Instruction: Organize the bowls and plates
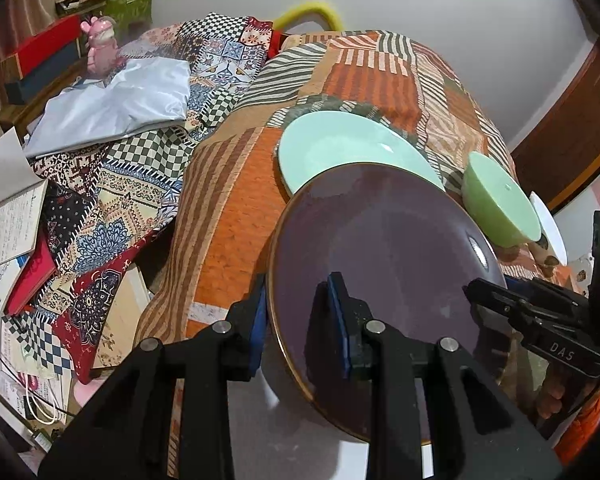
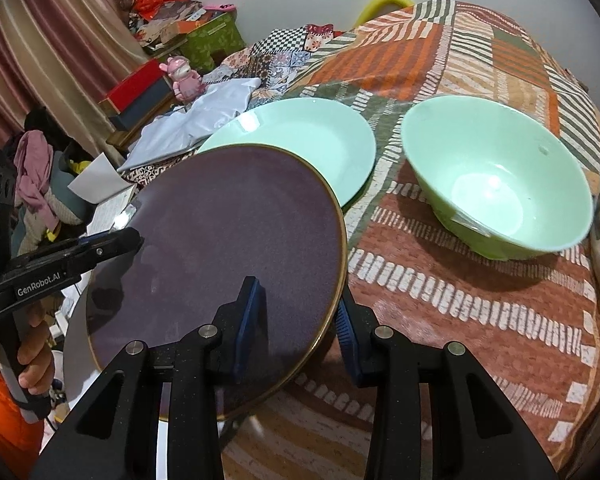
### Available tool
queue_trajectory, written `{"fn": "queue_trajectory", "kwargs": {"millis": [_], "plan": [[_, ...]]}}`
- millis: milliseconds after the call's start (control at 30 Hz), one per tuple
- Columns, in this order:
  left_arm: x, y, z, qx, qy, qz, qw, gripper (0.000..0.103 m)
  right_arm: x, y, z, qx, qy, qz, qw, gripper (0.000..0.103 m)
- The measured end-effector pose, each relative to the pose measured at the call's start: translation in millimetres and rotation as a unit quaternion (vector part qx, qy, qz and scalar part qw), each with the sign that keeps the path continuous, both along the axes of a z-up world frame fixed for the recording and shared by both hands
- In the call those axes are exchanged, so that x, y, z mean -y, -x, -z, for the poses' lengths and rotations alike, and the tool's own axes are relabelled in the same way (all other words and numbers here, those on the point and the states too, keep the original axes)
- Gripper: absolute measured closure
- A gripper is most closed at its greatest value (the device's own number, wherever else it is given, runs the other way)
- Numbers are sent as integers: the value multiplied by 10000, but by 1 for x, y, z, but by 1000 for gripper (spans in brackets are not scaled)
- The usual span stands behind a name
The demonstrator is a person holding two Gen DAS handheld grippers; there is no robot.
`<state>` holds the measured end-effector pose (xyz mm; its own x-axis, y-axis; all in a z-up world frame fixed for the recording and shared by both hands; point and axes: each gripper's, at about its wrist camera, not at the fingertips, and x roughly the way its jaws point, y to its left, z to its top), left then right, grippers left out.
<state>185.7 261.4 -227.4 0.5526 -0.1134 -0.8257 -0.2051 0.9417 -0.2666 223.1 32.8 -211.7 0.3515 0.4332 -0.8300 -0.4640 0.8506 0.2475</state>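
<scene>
Left wrist view: the left hand-held gripper [image 1: 300, 316] is clamped on the near rim of a round dark purple glazed plate [image 1: 383, 264] at frame centre. The right hand-held gripper [image 2: 300, 320] pinches its opposite rim. Behind lie a mint green plate [image 2: 311, 140] and a green bowl [image 2: 499, 176] on the patterned orange bedspread [image 2: 459, 308].

Left black two-finger gripper with blue pads [image 1: 301, 312] is clamped on the left rim of the dark purple round plate with a thin gold edge [image 1: 383, 264], one finger above the face, one beneath. Right black two-finger gripper with blue pads [image 2: 298, 322] is pinched on the opposite rim (same over-and-under hold). Both are angled steeply downward. A bare hand [image 2: 32, 354] is seen wrapped round the left gripper's handle; fingers [image 1: 551, 402] are glimpsed on the right handle.
</scene>
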Motion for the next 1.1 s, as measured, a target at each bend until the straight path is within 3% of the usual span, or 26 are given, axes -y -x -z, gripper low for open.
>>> {"fn": "queue_trajectory", "kwargs": {"millis": [1100], "plan": [[81,64,-69,615,30,312,9976,74,73,62,-60,693,-223,396,9966,70]]}}
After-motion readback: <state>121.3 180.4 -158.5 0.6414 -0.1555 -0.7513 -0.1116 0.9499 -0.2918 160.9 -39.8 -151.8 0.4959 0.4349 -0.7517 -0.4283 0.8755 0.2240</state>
